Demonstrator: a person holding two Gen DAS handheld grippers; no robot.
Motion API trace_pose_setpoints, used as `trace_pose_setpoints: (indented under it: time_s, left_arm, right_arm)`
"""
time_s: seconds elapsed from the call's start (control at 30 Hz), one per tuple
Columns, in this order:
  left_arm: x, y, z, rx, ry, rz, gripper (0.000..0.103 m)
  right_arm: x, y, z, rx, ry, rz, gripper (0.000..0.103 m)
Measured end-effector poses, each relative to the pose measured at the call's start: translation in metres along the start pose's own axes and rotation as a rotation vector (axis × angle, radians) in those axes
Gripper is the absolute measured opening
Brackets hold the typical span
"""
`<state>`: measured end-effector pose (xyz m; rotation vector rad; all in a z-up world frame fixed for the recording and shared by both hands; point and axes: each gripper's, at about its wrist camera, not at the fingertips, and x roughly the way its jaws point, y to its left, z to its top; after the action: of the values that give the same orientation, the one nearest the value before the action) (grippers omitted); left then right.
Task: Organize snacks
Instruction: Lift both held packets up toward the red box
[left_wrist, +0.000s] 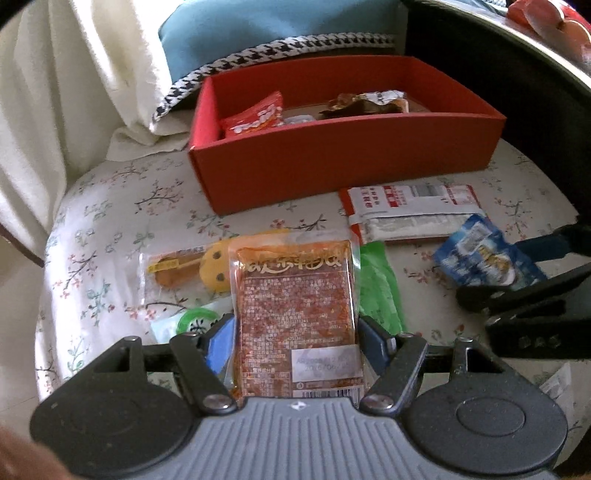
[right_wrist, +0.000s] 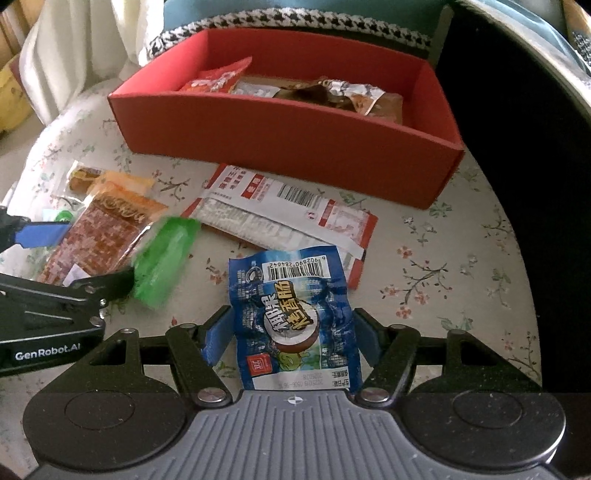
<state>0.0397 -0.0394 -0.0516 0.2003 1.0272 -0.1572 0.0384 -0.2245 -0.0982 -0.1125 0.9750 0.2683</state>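
Snacks sit in both claws. Between the blue pads of the left gripper (left_wrist: 295, 336) lies a flat brick-red spicy snack packet (left_wrist: 295, 317), its printed back facing up and its long edges against the pads on either side, so the claw is pinching it. The right gripper (right_wrist: 291, 332) likewise pinches a crinkled blue sausage packet (right_wrist: 291, 325) with a barcode at its far end.

Just to the right of the left claw, partly under the packet's edge, is a green wrapper (left_wrist: 378, 288). To its left lie a clear pack with a yellow cartoon face (left_wrist: 184, 271) and, nearer the claw, a pack with a green ring (left_wrist: 194, 319). Ahead and to the right of that claw, and straight ahead of the right claw beyond the blue packet, a flat red-and-white pouch (right_wrist: 288, 218) rests on the floral tablecloth (left_wrist: 110, 206).

Farther ahead of both claws stands the open red box (left_wrist: 347, 162). Inside it are a red snack bag (left_wrist: 255, 114) toward the left end and a brown foil-edged wrapper (left_wrist: 365, 103) toward the right, with a small pale packet between them.

Beyond the box is a blue cushion (left_wrist: 280, 29) with houndstooth trim, and a white cloth (left_wrist: 74, 74) hangs off to the left.
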Motion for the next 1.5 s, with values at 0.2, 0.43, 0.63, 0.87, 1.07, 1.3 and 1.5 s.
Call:
trace_pose_setpoints:
  time_s: [0.2,0.43,0.63,0.87,1.07,1.3,1.5]
  left_arm:
    - [0.004,-0.003,0.000,0.014,0.004,0.002,0.065]
    - [0.008,-0.007,-0.003,0.050,-0.007,0.028,0.071]
    - [0.009,-0.004,-0.004,0.046,-0.015,0.025,0.074]
    - [0.002,-0.008,-0.002,0.057,-0.025,0.014,0.061]
    - [-0.008,-0.005,0.005,0.036,-0.071,-0.001,0.061]
    - [-0.013,-0.005,0.008,0.030,-0.094,-0.007,0.061]
    - [-0.018,-0.005,0.010,0.027,-0.112,-0.010,0.061]
  right_arm:
    - [0.003,0.002,0.000,-0.012,0.008,0.011,0.075]
    - [0.004,-0.001,-0.001,-0.019,0.009,0.029,0.076]
    - [0.004,0.000,-0.001,-0.029,0.009,0.026,0.076]
    - [-0.004,-0.002,0.002,-0.010,-0.013,0.033,0.075]
    - [-0.012,-0.006,0.010,0.013,-0.054,0.042,0.075]
    - [-0.019,-0.011,0.015,0.035,-0.087,0.043,0.075]
    - [-0.021,-0.012,0.016,0.039,-0.100,0.038,0.075]
